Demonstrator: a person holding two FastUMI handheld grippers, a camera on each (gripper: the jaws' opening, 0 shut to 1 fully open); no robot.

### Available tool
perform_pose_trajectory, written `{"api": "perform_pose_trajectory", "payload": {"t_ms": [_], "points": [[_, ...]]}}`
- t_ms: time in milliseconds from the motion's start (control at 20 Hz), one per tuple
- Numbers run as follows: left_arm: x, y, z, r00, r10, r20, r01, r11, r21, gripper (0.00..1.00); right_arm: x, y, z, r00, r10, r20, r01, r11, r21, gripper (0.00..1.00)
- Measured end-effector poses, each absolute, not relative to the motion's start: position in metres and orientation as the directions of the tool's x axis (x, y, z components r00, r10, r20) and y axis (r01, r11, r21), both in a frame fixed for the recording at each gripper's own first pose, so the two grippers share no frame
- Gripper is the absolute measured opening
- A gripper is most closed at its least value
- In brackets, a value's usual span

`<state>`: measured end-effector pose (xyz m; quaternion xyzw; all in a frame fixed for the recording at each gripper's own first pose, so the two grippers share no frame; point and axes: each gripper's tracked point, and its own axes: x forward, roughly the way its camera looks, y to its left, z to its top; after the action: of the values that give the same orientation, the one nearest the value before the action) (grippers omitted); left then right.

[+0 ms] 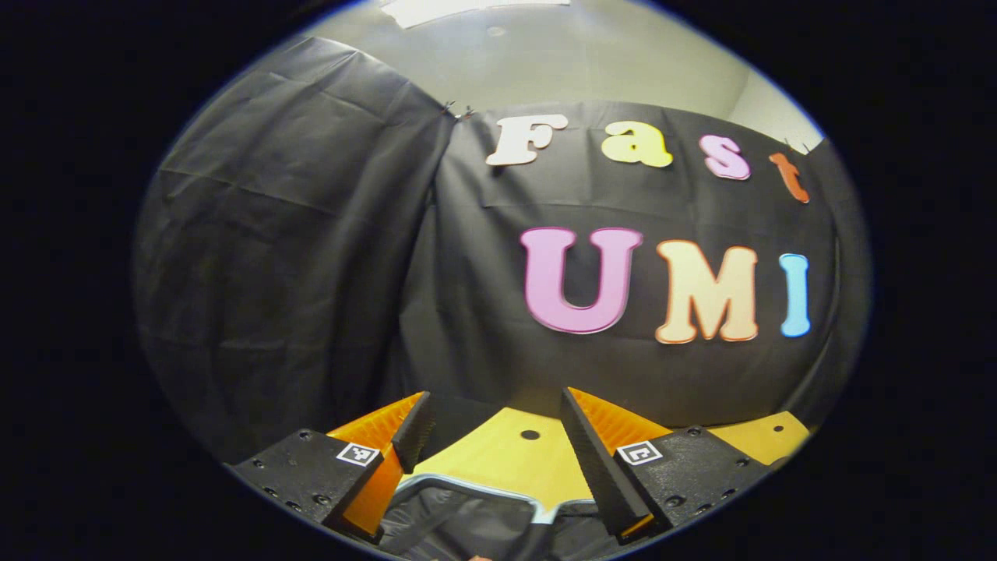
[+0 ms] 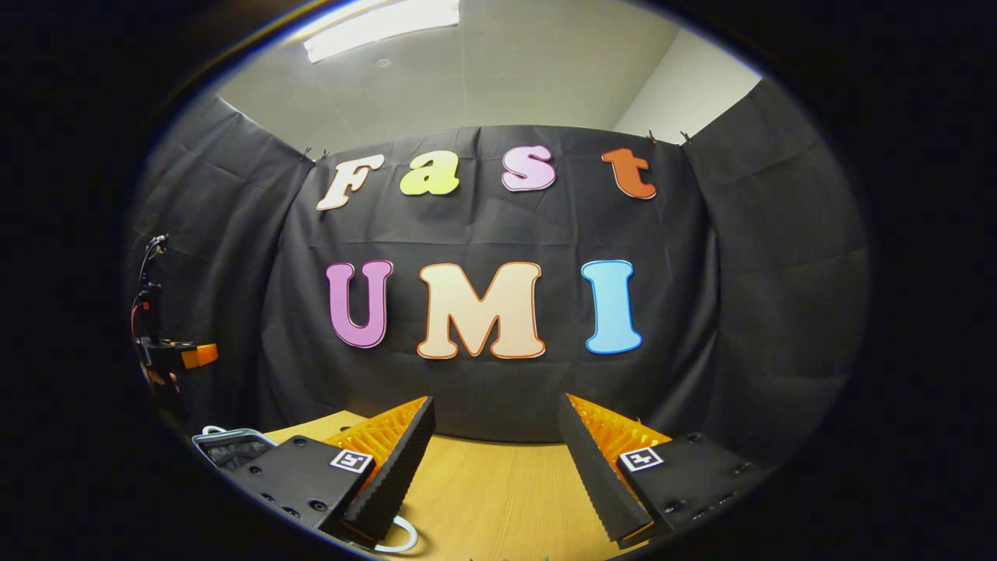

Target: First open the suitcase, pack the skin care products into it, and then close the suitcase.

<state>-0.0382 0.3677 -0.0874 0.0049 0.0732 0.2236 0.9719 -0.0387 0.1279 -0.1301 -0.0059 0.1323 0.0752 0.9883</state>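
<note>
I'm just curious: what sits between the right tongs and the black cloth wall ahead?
Nothing but bare wooden table, seen in the right gripper view between the open right tongs and the cloth wall.

Wood-grain table (image 2: 498, 491) matt; suitcase (image 1: 467, 522) lining cloth.

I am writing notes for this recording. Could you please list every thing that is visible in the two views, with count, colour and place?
table: one, light wood, along the bottom of both views, in front of the cloth wall.
suitcase: one, dark lining with a pale rim, at the bottom of the left gripper view between the fingers; its corner sits at lower left in the right gripper view. Open or closed, I cannot tell.
cloth wall: black, behind the table.
ceiling light: one, white, top of the right gripper view.
left tool: one, open, holding nothing.
right tool: one, open, holding nothing.
</note>
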Motion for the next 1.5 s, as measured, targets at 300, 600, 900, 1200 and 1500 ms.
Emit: {"api": "perform_pose_trajectory", "payload": {"t_ms": [300,600,900,1200,1500], "points": [[-0.029,0.258,-0.084,0.937,0.329,-0.121,-0.322,0.944,0.069,0.94,-0.046,0.098,-0.126,0.95,0.169,-0.264,-0.173,0.985,0.009,0.99],[-0.024,0.171,-0.103,0.961,0.226,-0.16,-0.221,0.974,0.044,0.94,-0.052,0.074,-0.132,0.945,0.172,-0.28,-0.173,0.985,0.021,0.98],[-0.04,0.092,-0.134,0.966,0.109,-0.233,-0.098,0.993,0.058,0.94,-0.059,0.058,-0.134,0.937,0.202,-0.286,-0.203,0.979,0.028,0.99],[-0.058,0.018,-0.179,0.947,0.012,-0.321,-0.002,1.0,0.03,0.95,-0.071,0.033,-0.142,0.924,0.214,-0.315,-0.217,0.976,0.026,0.99],[-0.074,-0.034,-0.233,0.906,-0.065,-0.419,0.065,0.998,-0.015,0.95,-0.084,0.006,-0.151,0.915,0.207,-0.347,-0.227,0.974,-0.017,0.99]]}}
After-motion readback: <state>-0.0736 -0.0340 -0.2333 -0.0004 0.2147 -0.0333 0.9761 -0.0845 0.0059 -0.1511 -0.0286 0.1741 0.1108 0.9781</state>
